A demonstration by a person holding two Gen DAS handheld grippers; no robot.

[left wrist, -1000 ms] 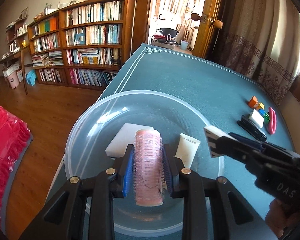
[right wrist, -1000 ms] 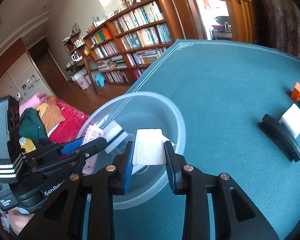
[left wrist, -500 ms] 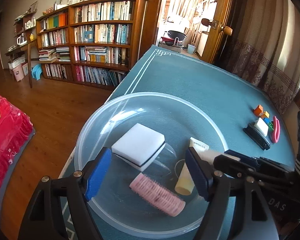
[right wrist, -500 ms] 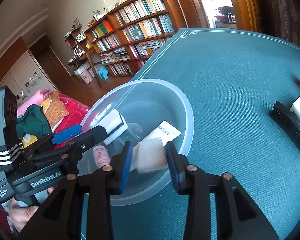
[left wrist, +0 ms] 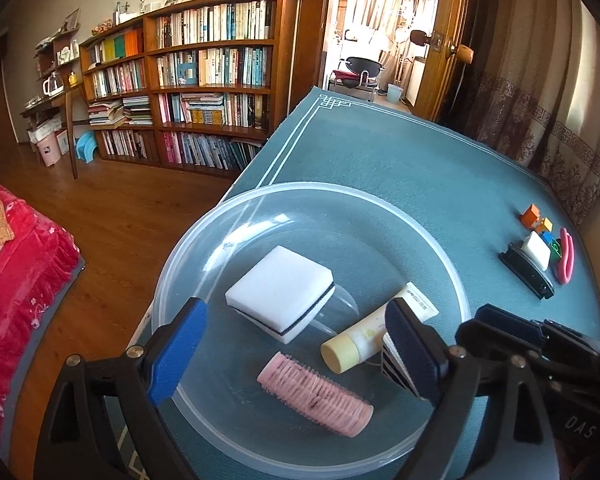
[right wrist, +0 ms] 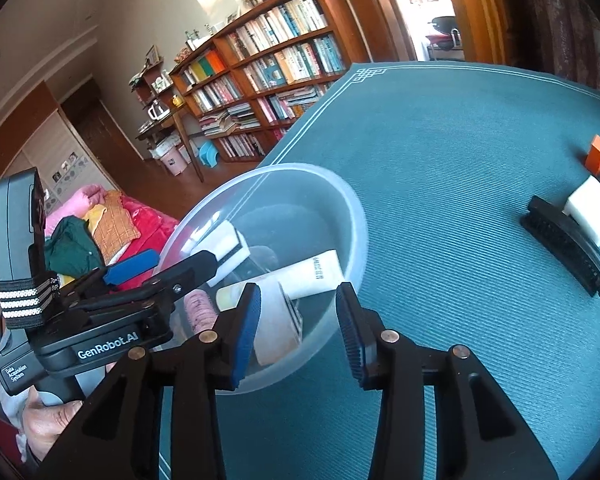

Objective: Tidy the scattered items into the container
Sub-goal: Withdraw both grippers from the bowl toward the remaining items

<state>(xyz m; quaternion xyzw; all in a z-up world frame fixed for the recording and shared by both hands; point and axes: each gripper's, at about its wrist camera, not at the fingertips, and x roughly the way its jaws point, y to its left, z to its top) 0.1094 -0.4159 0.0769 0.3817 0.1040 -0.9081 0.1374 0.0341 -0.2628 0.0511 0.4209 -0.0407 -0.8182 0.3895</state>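
A clear plastic bowl (left wrist: 312, 189) stands near the table's left edge. Inside lie a white sponge (left wrist: 280, 300), a cream tube (left wrist: 376, 332), a pink hair roller (left wrist: 316, 396) and a beige block (right wrist: 278, 328). My left gripper (left wrist: 296, 320) hangs open over the bowl, holding nothing. From the right, my right gripper (right wrist: 298, 300) stands open above the bowl's (right wrist: 352, 216) near rim, with the block lying loose below its fingers. The tube (right wrist: 312, 272) and roller (right wrist: 199, 308) show there too.
At the table's right edge lie a black brush (left wrist: 526, 272), a white block (left wrist: 537, 250), small coloured blocks (left wrist: 530, 216) and a pink clip (left wrist: 566, 256). The brush (right wrist: 568, 248) also shows in the right wrist view. Teal cloth (left wrist: 400, 160) covers the table. A hand (right wrist: 52, 420) holds the left gripper.
My left gripper opened and the pink roller dropped into the bowl. My right gripper moved over the bowl, opened, and the beige block now lies inside.
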